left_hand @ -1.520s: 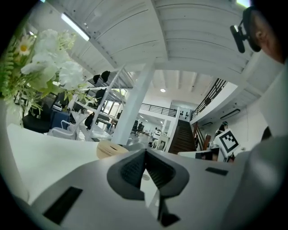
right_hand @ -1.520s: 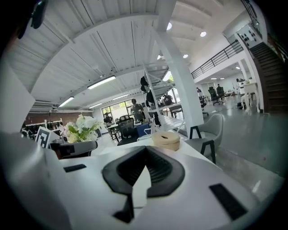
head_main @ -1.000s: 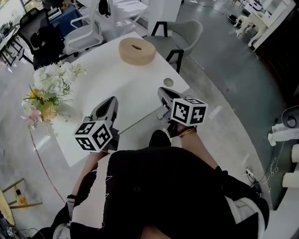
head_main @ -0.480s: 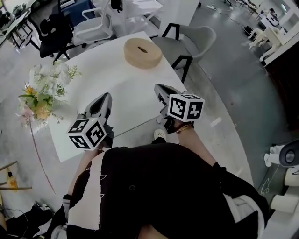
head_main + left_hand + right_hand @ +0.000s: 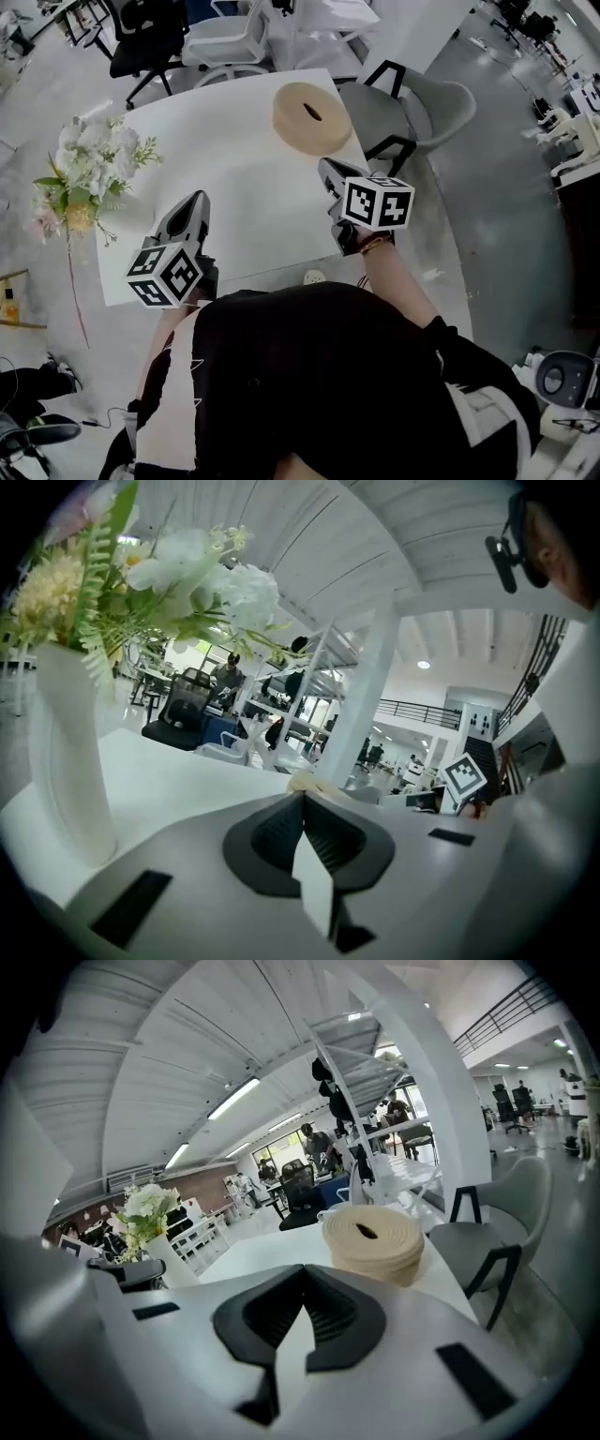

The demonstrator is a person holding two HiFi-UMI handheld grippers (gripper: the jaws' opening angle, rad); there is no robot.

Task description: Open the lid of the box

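The box is a round beige tub with a slotted lid, standing closed at the far right of the white table. In the right gripper view the box sits just ahead, a little right of the jaws. My right gripper hovers over the table a short way in front of it, jaws shut with nothing between them. My left gripper is over the table's near left part, also shut and empty. Neither gripper touches the box.
A white vase of flowers stands at the table's left edge, close to the left gripper. A grey chair sits beyond the box to the right. Office chairs stand behind the table.
Both grippers have come forward from the table's near edge to over its top. The right one is now closer to the box. The box has not moved.
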